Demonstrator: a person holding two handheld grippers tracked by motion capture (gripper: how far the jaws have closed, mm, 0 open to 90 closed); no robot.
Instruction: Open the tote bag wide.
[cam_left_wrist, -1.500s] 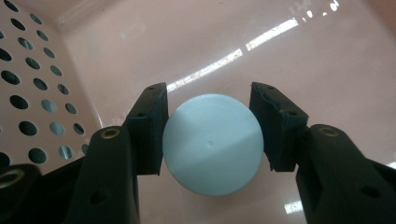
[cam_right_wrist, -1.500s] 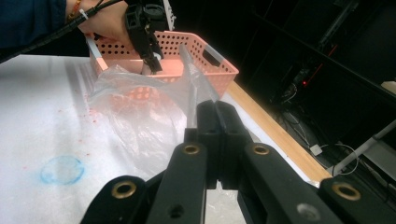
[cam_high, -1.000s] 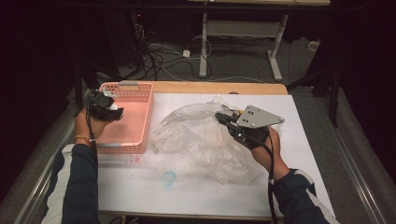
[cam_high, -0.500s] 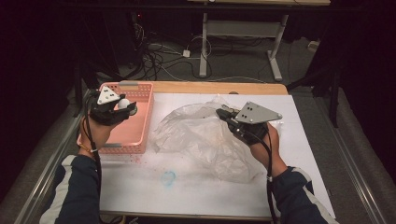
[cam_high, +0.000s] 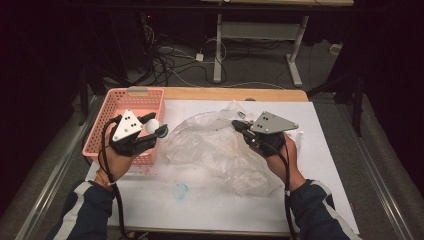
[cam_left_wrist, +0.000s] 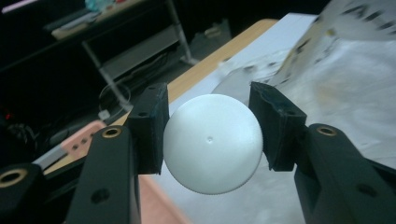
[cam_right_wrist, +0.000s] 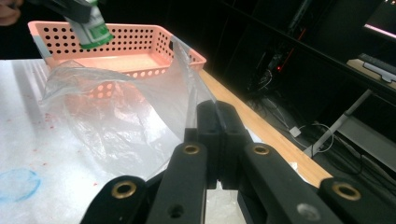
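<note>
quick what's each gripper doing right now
Left gripper: shut on the white ball.
Right gripper: shut on the edge of the clear plastic bag.

A dark room is seen beyond the white-covered wooden table (cam_high: 280, 95), where a grey-framed metal desk (cam_high: 260, 31) stands above tangled cables (cam_high: 175, 65) on grey floor (cam_high: 330, 70).

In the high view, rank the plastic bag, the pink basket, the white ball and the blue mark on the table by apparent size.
1. plastic bag, largest spread.
2. pink basket, partly hidden by the left gripper.
3. and 4. white ball and blue mark look alike; the ball is held raised, nearer the camera, so I won't rank them.
</note>
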